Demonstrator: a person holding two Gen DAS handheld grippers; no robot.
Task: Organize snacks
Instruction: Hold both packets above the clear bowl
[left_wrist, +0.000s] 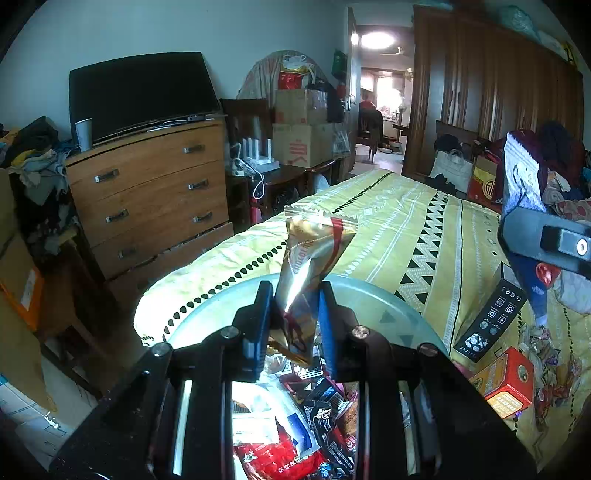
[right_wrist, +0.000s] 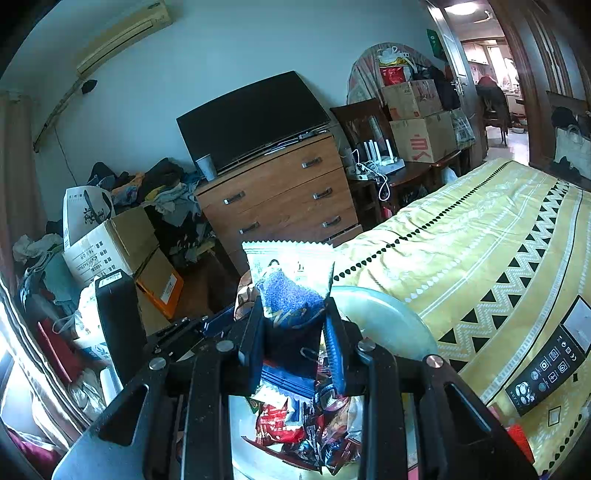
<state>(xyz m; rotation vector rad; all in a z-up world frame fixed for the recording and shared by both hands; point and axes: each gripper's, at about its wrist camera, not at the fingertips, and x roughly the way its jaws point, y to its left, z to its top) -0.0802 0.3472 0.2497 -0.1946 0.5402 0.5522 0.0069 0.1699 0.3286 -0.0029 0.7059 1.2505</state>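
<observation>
Two grippers, each clamped on a snack: left gripper (left_wrist: 295, 314) on gold packet (left_wrist: 314, 258), right gripper (right_wrist: 293, 332) on blue-and-white packet (right_wrist: 290, 280) (lower ends hidden).

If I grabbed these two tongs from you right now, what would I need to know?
Left gripper: shut on a gold snack packet, held over the pale round bowl.
Right gripper: shut on a white-and-blue snack packet, above the same bowl.
Done: many wrapped snacks already lie piled in the bowl on the bed.
Left: drop both packets; loose wrappers, an orange box and a black box remain on the yellow bedspread.
</observation>
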